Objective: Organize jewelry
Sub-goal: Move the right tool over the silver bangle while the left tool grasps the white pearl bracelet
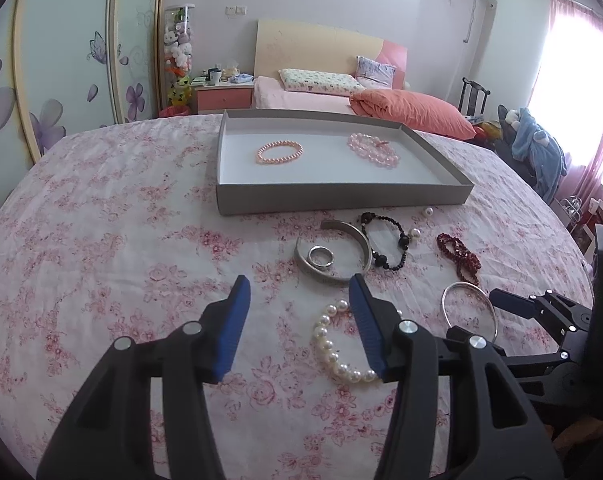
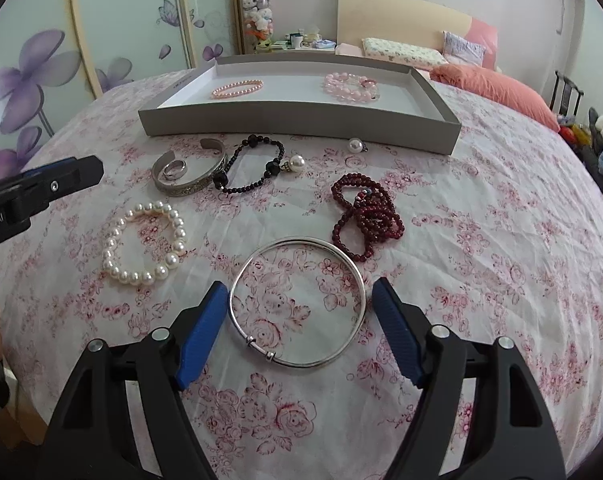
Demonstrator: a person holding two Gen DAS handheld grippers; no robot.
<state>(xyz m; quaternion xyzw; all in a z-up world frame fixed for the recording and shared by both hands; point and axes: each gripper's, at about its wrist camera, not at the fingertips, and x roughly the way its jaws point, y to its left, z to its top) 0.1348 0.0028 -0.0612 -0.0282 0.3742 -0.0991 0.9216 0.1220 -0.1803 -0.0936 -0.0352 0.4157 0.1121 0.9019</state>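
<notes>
- Left gripper (image 1: 299, 284): fingers apart, holding nothing, poised over the cloth (image 1: 101, 260) beside the pearl bracelet (image 1: 333, 344).
- Right gripper (image 2: 299, 294): fingers apart, straddling the silver bangle (image 2: 297, 304) (whether the pads touch it cannot be told).
- Tray (image 2: 301, 122): grey, at the far side of the cloth; holds a peach bracelet (image 2: 237, 88) and a pink bracelet (image 2: 351, 86), well apart.
- Loose on the cloth near the tray: cuff (image 2: 191, 182) with a ring (image 2: 173, 168) inside it, black bracelet (image 2: 253, 172) touching the cuff, red beads (image 2: 367, 212), one pearl (image 2: 356, 145).
</notes>
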